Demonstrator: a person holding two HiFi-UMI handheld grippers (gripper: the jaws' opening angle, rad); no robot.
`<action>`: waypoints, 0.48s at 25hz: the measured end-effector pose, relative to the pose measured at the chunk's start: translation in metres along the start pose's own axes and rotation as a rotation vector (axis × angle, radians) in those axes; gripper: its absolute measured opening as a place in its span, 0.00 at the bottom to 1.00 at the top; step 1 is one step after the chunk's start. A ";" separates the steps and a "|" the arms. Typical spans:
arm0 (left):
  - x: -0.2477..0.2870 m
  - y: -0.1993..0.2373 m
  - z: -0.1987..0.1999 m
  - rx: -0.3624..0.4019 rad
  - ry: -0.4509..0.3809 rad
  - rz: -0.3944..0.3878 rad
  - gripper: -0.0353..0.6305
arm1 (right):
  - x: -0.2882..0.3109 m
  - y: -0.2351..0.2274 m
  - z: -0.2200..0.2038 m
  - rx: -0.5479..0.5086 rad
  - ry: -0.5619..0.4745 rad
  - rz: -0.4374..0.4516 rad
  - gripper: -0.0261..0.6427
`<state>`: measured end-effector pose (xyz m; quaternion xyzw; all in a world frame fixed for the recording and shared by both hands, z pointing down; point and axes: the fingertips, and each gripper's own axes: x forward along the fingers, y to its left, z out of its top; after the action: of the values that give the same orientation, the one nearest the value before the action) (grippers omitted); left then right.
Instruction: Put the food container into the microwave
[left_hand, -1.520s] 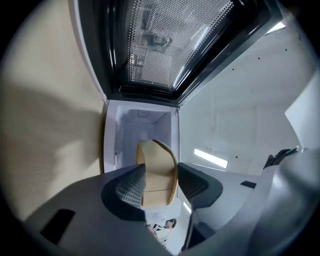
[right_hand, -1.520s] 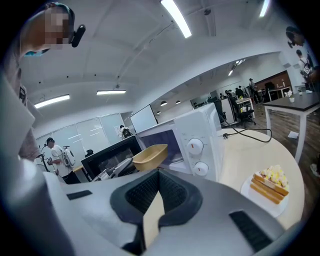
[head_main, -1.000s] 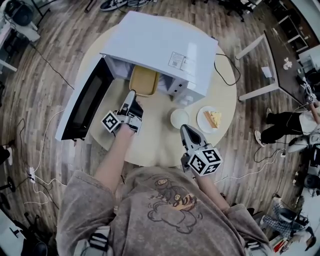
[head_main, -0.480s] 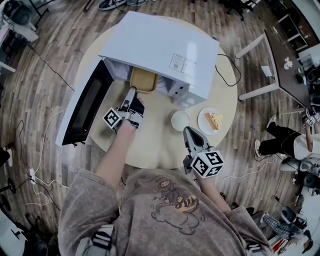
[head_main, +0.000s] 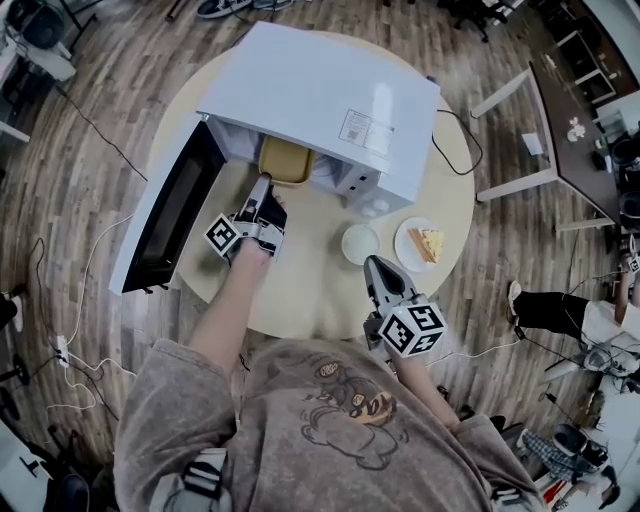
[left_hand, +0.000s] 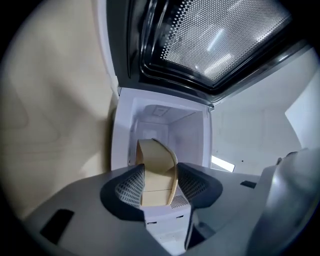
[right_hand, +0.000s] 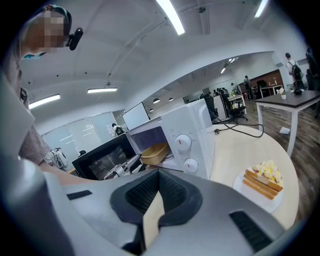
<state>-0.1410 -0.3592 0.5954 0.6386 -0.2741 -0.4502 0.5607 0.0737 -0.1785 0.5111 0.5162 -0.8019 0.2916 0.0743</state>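
A round pale wood table (head_main: 300, 295) stands on the plank floor of an open office, and a white microwave (head_main: 330, 90) takes up its far half. At the left its dark-windowed door (head_main: 165, 210) hangs wide open. Just beside the door, the left gripper (head_main: 262, 190) reaches toward the oven's mouth, its fingers clamped on the near wall of the tan food container (head_main: 287, 162), one pad (left_hand: 131, 186) on each side of the rim.

Over the past second the container has edged a little deeper. Its far part is now under the oven's roof and its near end juts out over the sill. Whether its base rests on the oven floor cannot be told.

By the look of it, the task is well along but not finished. The container probably needs one more push inward, after which the gripper can let go and back out clear of the door.

Right of the oven's two dials sits a small white bowl (head_main: 360, 243). The right gripper (head_main: 372, 268) hangs near the table's front edge with its fingers drawn together on nothing, and it has scarcely moved. Farthest right, a plate (head_main: 408, 248) carries a slice of layered cake (head_main: 430, 240), untouched and well apart from the work.
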 end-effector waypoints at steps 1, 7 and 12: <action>0.000 0.001 0.001 0.002 0.000 0.002 0.38 | 0.001 0.000 0.000 0.000 0.001 0.002 0.04; -0.002 0.008 0.006 0.008 -0.012 0.035 0.37 | 0.002 0.002 -0.002 0.010 0.010 0.005 0.04; -0.003 0.013 0.005 0.012 -0.004 0.055 0.38 | 0.003 0.003 -0.005 0.008 0.017 0.009 0.04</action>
<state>-0.1446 -0.3619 0.6088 0.6333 -0.2952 -0.4341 0.5686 0.0682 -0.1774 0.5152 0.5104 -0.8023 0.2997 0.0779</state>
